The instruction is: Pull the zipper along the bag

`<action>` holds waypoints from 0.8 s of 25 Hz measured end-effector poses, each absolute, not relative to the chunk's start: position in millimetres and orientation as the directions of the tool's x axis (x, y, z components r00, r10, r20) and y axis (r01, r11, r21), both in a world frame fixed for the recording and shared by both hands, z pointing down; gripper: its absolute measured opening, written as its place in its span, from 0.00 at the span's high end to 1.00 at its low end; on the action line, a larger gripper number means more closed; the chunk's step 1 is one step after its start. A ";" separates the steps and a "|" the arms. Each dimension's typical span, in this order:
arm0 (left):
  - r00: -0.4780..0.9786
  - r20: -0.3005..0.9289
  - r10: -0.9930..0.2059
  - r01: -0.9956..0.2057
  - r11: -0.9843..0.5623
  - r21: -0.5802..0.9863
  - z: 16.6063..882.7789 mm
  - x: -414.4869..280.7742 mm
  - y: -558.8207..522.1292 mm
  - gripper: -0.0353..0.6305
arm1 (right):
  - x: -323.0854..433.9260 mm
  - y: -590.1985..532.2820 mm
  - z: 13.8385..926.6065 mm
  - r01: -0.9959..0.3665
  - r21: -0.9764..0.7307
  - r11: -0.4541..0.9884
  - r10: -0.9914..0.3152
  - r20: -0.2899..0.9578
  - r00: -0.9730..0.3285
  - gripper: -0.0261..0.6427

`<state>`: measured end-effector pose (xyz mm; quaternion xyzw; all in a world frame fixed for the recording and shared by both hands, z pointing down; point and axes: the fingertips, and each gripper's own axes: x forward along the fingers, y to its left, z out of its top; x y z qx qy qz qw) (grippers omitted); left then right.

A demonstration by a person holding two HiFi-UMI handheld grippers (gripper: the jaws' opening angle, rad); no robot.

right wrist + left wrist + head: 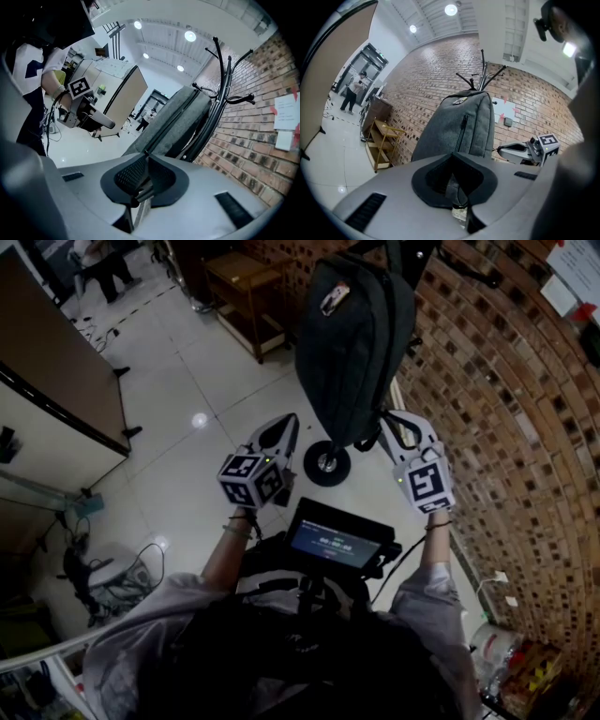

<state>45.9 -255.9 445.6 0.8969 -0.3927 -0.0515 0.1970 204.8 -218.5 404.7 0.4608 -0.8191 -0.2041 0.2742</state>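
Observation:
A grey backpack (352, 334) hangs from a black coat stand (225, 79) against the brick wall. My left gripper (289, 426) is at the bag's lower left. In the left gripper view, the left gripper (453, 161) is shut on a fold of the bag's grey fabric (452, 187), with the backpack (459, 124) rising ahead. My right gripper (388, 418) is at the bag's lower right edge. In the right gripper view, the right gripper (145, 154) has its pads closed at the tips on the small dark zipper pull (146, 151), and the zipper line (173, 119) runs up the bag from there.
The brick wall (506, 427) stands close on the right. A black wheel (326, 463) sits on the floor under the bag. A wooden shelf unit (246, 287) stands further along the wall. White tiled floor (178, 399) lies to the left. A person (352, 91) stands far off.

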 end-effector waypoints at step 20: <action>0.687 0.052 -0.725 -0.674 -0.608 0.421 445.3 34.7 -266.6 0.94 | 180.7 -227.4 400.7 -0.512 0.752 0.416 -0.902 0.270 -0.338 0.92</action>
